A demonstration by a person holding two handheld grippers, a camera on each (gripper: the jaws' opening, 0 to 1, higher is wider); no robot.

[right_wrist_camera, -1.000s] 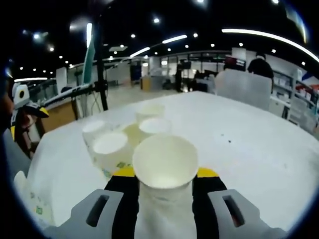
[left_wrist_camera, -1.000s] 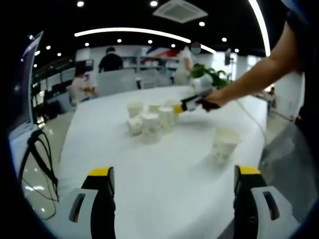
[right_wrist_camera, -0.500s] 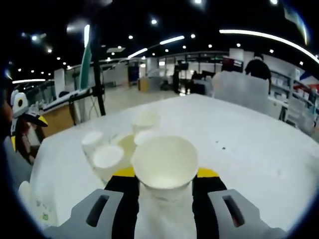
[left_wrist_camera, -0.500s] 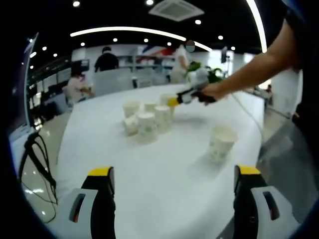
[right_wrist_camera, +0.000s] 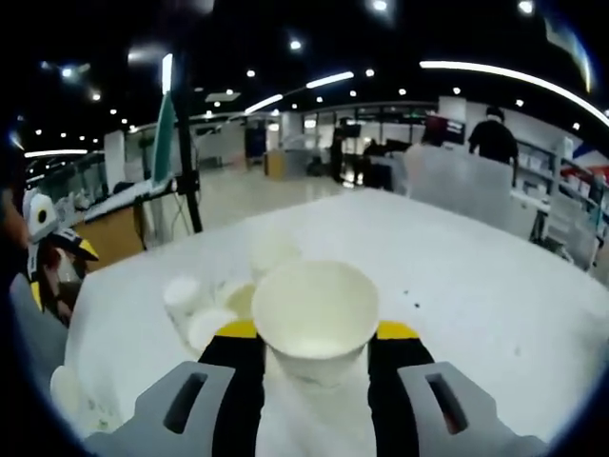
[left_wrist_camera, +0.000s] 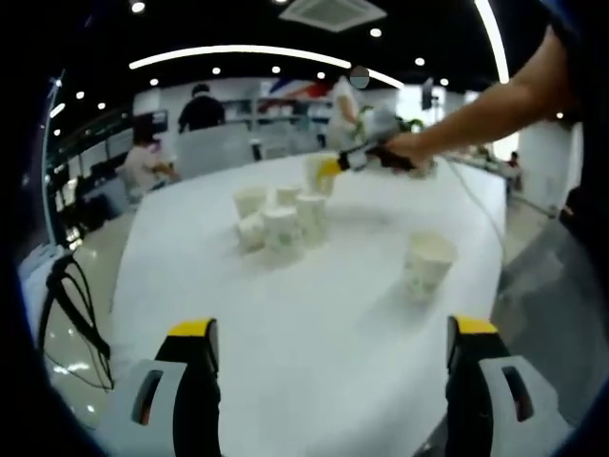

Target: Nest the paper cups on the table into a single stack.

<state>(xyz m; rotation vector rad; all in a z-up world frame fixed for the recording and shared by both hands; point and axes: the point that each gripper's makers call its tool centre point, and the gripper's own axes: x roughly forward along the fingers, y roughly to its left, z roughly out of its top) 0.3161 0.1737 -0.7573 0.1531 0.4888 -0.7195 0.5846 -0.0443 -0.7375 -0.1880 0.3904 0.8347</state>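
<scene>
In the left gripper view, my left claw [left_wrist_camera: 331, 381] hangs spread and empty over the worktop [left_wrist_camera: 314, 343]; a lone cup [left_wrist_camera: 424, 267] stands apart from the cluster of cups [left_wrist_camera: 279, 221].

In the right gripper view, my right claw [right_wrist_camera: 314, 335] grips a cup [right_wrist_camera: 315, 309] above that cluster. I should centre it over one upright cup, then lower straight down.

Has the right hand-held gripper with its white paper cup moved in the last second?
Yes. In the left gripper view the right hand-held gripper has lifted its white paper cup up, above the cluster of paper cups on the white table.
</scene>
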